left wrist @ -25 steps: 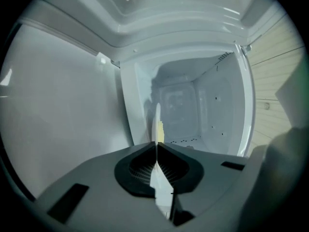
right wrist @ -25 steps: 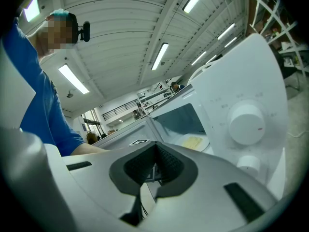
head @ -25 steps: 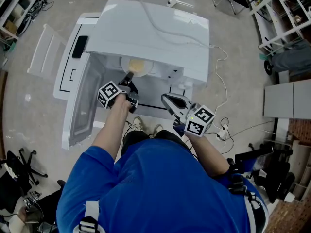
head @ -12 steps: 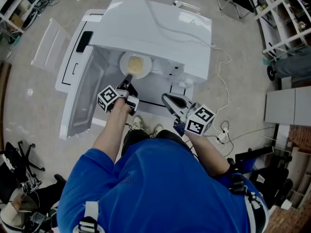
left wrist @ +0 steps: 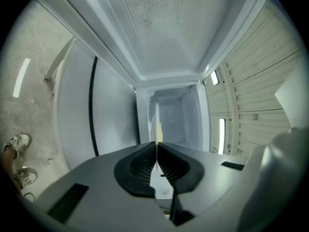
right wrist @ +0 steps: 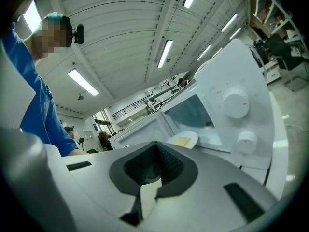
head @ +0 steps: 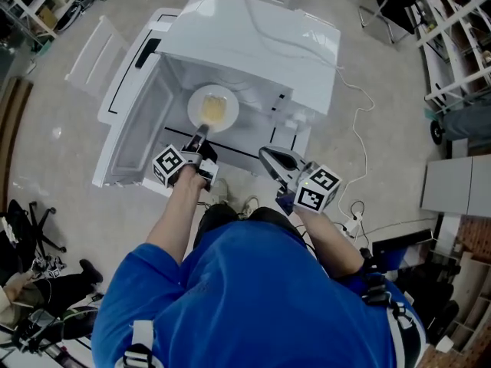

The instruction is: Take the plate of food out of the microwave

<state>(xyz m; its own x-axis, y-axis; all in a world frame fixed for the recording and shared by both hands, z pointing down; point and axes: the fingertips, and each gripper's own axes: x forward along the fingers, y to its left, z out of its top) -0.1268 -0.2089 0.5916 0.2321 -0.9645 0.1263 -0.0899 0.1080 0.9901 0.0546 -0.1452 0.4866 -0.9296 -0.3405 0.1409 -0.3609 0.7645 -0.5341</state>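
A white plate (head: 213, 107) with a yellow piece of food on it shows in full at the mouth of the open white microwave (head: 253, 44). My left gripper (head: 202, 131) is shut on the plate's near rim. In the left gripper view the plate (left wrist: 157, 120) stands edge-on as a thin white line between the closed pads of the left gripper (left wrist: 156, 151). My right gripper (head: 265, 154) hovers to the right of the plate, open and holding nothing. The right gripper view shows the right gripper (right wrist: 153, 166) with the plate (right wrist: 182, 140) beyond it.
The microwave door (head: 130, 121) hangs open to the left. Two round dials (right wrist: 236, 103) sit on its control panel at the right. A white cable (head: 354, 121) runs down the floor on the right. The person's shoes (head: 247, 203) stand just below the microwave.
The plate has come outward toward me with the left gripper still clamped on its rim; before, it was half hidden under the microwave's top. The right gripper has stayed where it was.
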